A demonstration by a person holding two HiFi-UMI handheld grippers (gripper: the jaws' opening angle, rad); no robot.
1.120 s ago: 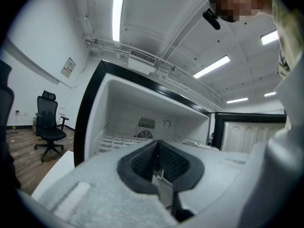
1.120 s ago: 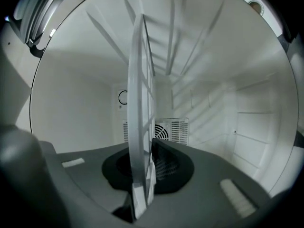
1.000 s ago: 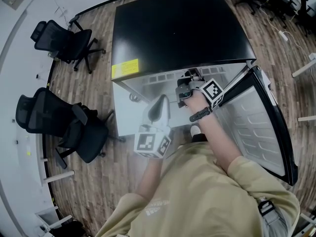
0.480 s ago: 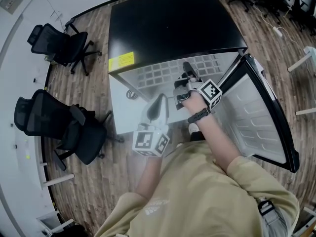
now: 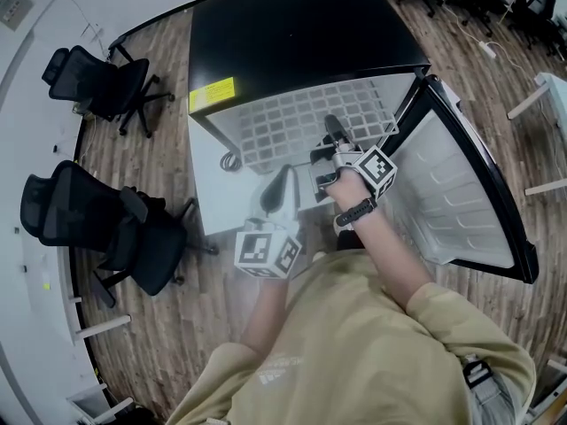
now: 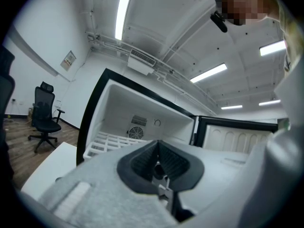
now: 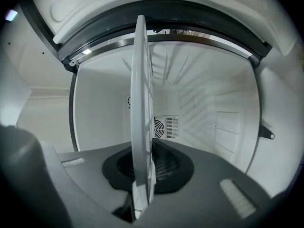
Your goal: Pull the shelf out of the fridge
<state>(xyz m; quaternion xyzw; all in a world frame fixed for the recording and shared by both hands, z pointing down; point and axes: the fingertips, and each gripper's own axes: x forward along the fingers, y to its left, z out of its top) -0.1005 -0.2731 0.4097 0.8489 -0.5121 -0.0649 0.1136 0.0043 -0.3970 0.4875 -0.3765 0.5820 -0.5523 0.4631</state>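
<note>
The white wire shelf (image 5: 301, 122) sticks far out of the black fridge (image 5: 301, 34), lying level over the open front. My right gripper (image 5: 332, 133) is shut on the shelf's front edge, near its right side. In the right gripper view the shelf (image 7: 141, 103) runs edge-on between the jaws of the right gripper (image 7: 142, 194), back into the white fridge interior (image 7: 213, 108). My left gripper (image 5: 285, 175) hangs just in front of the shelf, shut and empty. In its own view the left gripper (image 6: 159, 167) points at the shelf (image 6: 111, 141) without touching it.
The fridge door (image 5: 461, 193) stands swung open on the right, close to my right arm. A white table (image 5: 208, 193) sits beside the fridge at the lower left. Two black office chairs (image 5: 97, 78) (image 5: 89, 215) stand on the wood floor at the left.
The shelf has slid further out of the fridge, drawn along with my right gripper toward the person. My left gripper has drifted back the same way, still empty.
</note>
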